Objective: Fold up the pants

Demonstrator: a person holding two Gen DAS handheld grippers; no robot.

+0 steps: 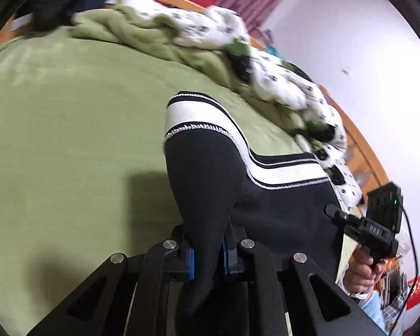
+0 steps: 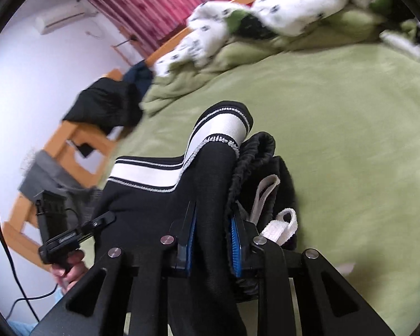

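Note:
Black pants [image 1: 277, 201] with a white side stripe [image 1: 187, 112] hang lifted above a green bed sheet [image 1: 70, 128]. My left gripper [image 1: 207, 254] is shut on a bunch of the black fabric. My right gripper [image 2: 210, 240] is shut on the pants [image 2: 210, 173] near the gathered waistband [image 2: 254, 156], with white drawstrings [image 2: 282, 224] dangling beside its right finger. Each gripper shows in the other's view: the right gripper [image 1: 333, 212] at the pants' right edge, the left gripper [image 2: 106, 219] at their left edge.
A rumpled white patterned duvet with green blanket [image 1: 210, 33] lies along the bed's far side. Dark clothes [image 2: 109, 106] sit at the wooden bed frame [image 2: 78, 145]. Red curtains [image 2: 159, 2] and a white wall are behind. A cable [image 2: 2, 240] hangs at the left.

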